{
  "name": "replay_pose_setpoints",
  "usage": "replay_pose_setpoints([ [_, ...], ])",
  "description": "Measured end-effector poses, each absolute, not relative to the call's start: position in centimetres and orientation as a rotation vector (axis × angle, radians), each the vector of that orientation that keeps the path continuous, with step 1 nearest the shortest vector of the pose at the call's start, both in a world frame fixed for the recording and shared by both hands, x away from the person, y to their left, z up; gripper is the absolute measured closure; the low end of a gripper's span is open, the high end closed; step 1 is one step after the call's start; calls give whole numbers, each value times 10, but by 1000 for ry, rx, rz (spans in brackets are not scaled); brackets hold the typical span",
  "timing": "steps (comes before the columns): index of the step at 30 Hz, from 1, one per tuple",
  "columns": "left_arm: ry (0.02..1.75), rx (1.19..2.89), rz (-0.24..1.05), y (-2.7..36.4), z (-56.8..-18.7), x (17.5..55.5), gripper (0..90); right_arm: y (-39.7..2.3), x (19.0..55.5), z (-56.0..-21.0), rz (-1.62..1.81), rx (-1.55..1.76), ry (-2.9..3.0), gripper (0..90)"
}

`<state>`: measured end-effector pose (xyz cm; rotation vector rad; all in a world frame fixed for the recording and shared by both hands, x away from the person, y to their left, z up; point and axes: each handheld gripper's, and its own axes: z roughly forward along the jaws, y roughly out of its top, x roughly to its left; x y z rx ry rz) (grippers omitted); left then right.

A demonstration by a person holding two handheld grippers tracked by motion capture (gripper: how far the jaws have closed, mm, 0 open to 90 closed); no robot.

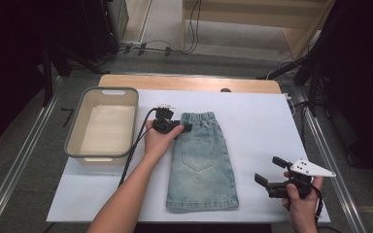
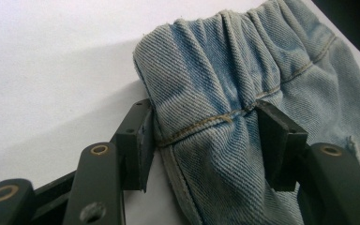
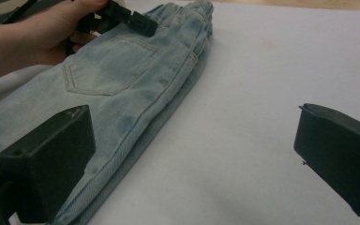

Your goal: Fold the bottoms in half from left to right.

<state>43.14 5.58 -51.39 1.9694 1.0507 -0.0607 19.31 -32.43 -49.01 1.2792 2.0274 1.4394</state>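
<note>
- Two grippers are working over a white table.
- Folded denim shorts are lying at the table's center, waistband toward twelve o'clock.
- Left gripper is clamping the waistband's ten-o'clock corner, its pads pressing the denim.
- Right gripper is hovering at four o'clock, jaws apart.
- Beige plastic bin is sitting at nine o'clock.
</note>
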Motion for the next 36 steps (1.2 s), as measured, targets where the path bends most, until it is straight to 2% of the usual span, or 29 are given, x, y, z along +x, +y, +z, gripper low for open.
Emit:
replay_pose_setpoints([
  [22, 1052, 1961, -82, 58, -515, 433, 446, -269, 264, -449, 1483, 1138, 2121, 0],
  [36, 1047, 1961, -85, 59, -516, 433, 446, -248, 317, -440, 1462, 1174, 2155, 8],
])
